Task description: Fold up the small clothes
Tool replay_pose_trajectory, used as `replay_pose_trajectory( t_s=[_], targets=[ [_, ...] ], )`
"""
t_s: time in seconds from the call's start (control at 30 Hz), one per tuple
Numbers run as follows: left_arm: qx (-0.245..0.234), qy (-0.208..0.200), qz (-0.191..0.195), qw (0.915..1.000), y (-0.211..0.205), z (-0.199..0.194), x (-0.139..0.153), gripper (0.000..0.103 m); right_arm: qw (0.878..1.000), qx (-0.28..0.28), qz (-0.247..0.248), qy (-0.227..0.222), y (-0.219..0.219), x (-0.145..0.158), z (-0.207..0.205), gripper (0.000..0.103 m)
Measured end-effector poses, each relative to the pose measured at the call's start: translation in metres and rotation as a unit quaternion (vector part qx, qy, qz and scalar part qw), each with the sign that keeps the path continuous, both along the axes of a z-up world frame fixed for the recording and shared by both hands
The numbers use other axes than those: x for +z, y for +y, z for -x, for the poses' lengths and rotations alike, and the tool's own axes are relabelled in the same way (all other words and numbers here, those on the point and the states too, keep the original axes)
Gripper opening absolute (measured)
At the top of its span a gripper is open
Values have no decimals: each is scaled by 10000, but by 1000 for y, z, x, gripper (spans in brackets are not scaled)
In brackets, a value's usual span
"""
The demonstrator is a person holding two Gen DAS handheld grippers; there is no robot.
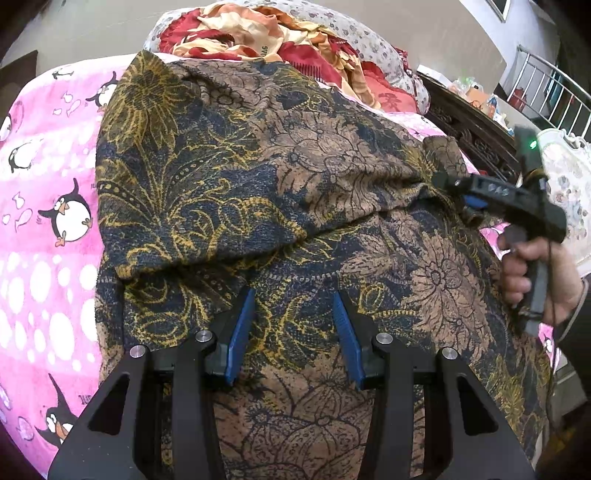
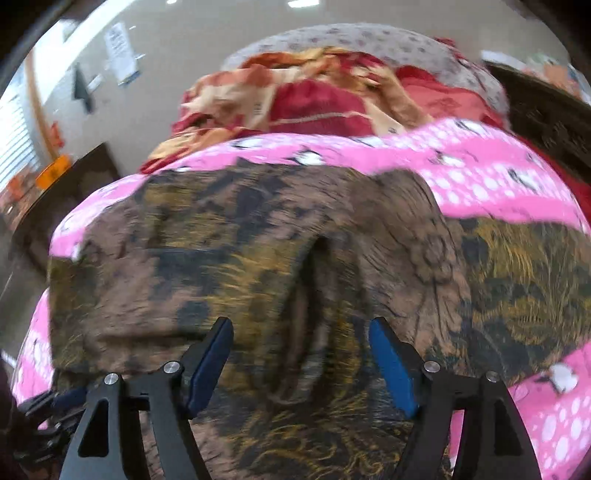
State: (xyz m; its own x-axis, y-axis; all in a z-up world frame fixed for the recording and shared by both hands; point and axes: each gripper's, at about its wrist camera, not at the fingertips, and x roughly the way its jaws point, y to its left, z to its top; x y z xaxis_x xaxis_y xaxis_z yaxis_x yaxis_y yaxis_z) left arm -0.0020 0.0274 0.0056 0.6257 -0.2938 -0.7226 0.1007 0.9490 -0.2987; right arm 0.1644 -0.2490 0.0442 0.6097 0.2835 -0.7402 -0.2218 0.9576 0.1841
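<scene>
- Two grippers work over one garment (image 1: 258, 177), a brown, navy and yellow floral piece spread on a pink penguin blanket (image 1: 48, 184).
- Nearest in the left wrist view, the left gripper (image 1: 294, 328) hovers over the garment's near part with its blue-padded fingers (image 1: 240, 332) spread apart and nothing between them.
- Just beyond those fingers a folded-over layer of the garment ends in a curved edge that crosses the cloth from left to right.
- At the right of that view, the right gripper (image 1: 454, 184) reaches in from the side, held by a hand (image 1: 535, 277); its tip lies at a bunched corner of the cloth, but from this angle I cannot tell whether it pinches it.
- From the right wrist view, which is blurred, the right gripper (image 2: 301, 354) shows its fingers (image 2: 391, 369) parted, with a dark crease of the garment (image 2: 221, 240) in the gap beyond them.
- Farther back, the blanket (image 2: 480, 166) runs past the garment's far edge.
- Farthest, a heap of red and cream bedding (image 1: 266, 33) sits at the head of the bed, with a grey spotted pillow (image 1: 362, 37) behind it.
- At the far right stands a dark carved headboard (image 1: 476, 136).
</scene>
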Motion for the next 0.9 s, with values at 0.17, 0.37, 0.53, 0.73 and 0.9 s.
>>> replay_pose_trajectory(
  t_s=[0.17,0.37,0.53,0.73,0.9],
  targets=[
    [11,2,88,10000,2,0,-1,43,9954,350,-896,-3,-12,-2,-1,18],
    [14,-1,93,10000,1,0,-1,43,9936,-51,-1064,382,-41,-13,-18,1],
    [16,-1,129,9999,2,0,-2,43,9949,-995,-169,89,-69,5,-16,1],
    [17,-9,192,9998,4,-1,-2,43,9974,-589,-193,367,-79,-3,-13,1],
    [352,-276,25,9990,10,8,17,43,9978,-418,-69,502,-78,-4,-16,2]
  ],
)
